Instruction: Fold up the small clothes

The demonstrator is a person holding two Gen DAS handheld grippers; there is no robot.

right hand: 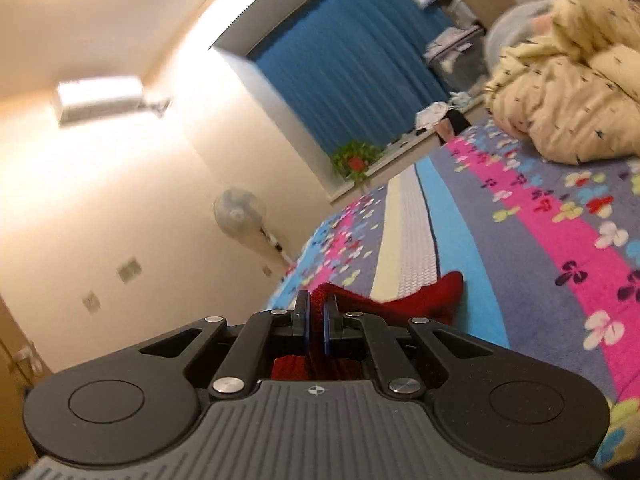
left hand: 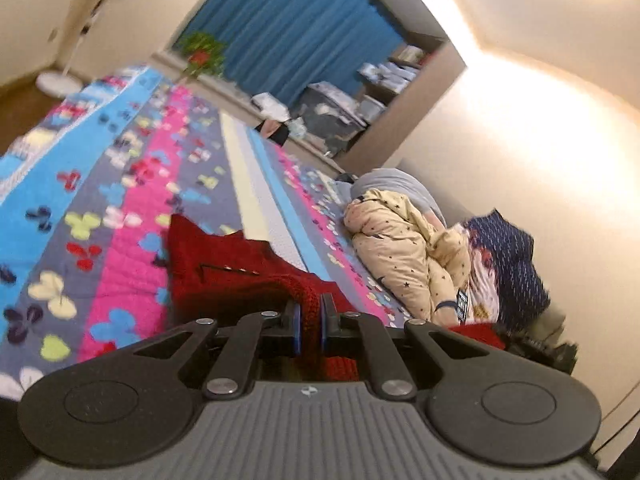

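Observation:
A red knitted garment (left hand: 224,268) hangs above the patterned bedspread (left hand: 120,216), lifted off it on one side. My left gripper (left hand: 310,304) is shut on a ribbed edge of this garment, with red knit pinched between its blue pads. In the right wrist view the same red knitted garment (right hand: 420,300) stretches away over the bedspread (right hand: 560,248). My right gripper (right hand: 318,304) is shut on another edge of it. The part of the garment below both grippers is hidden.
A heap of other clothes lies on the bed: a cream star-print piece (left hand: 404,244), a grey one (left hand: 396,188) and a dark blue patterned one (left hand: 508,268). Blue curtains (left hand: 296,28), a potted plant (right hand: 356,162), a standing fan (right hand: 240,212) and shelves line the room.

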